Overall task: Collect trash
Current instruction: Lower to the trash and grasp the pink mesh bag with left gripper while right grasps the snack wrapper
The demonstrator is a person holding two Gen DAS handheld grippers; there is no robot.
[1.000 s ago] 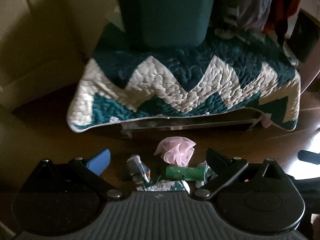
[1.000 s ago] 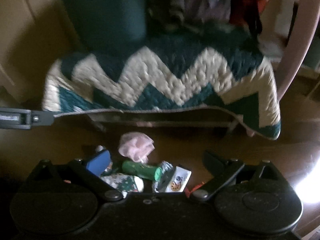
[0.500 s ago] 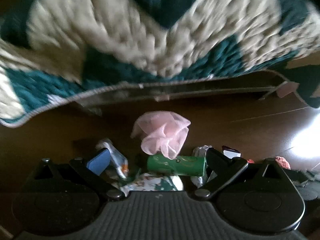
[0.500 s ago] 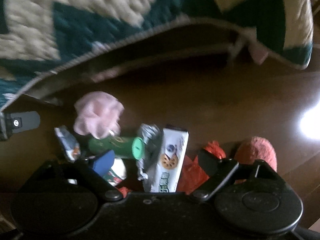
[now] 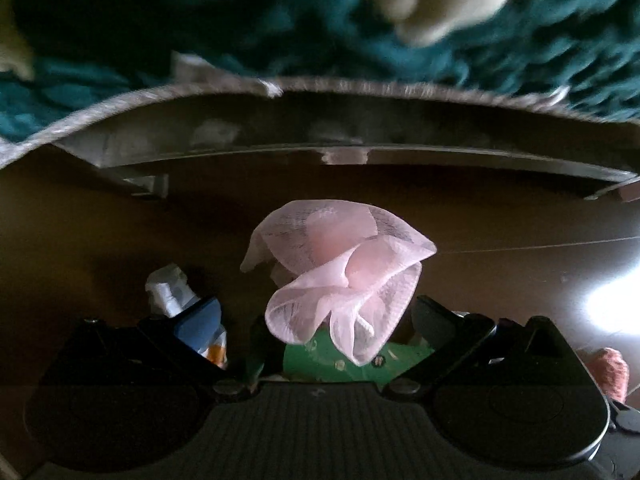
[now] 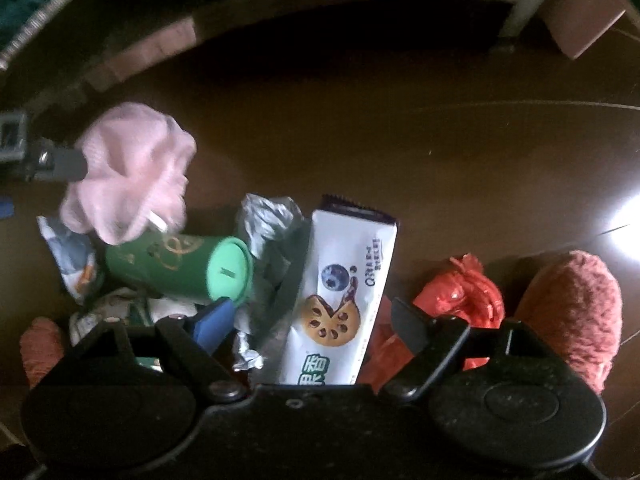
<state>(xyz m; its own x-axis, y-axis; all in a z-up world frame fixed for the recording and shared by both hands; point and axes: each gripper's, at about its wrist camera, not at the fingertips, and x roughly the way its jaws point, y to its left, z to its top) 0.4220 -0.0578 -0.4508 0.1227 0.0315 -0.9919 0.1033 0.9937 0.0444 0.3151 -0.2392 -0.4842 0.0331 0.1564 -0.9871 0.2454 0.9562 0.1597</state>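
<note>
Both grippers hang wide open over the dark floor: left gripper (image 5: 316, 318) around the pink mesh puff (image 5: 340, 272), right gripper (image 6: 308, 316) straddling the cookie wrapper (image 6: 340, 300). Green tube (image 6: 180, 266), crumpled foil (image 6: 268, 220) and red bag (image 6: 460, 292) lie alongside, touching.

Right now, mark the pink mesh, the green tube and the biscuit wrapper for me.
pink mesh (image 5: 340, 264), left wrist view, on its middle folds.
green tube (image 6: 168, 266), right wrist view, on its side wall.
biscuit wrapper (image 6: 344, 280), right wrist view, on its printed face.
</note>
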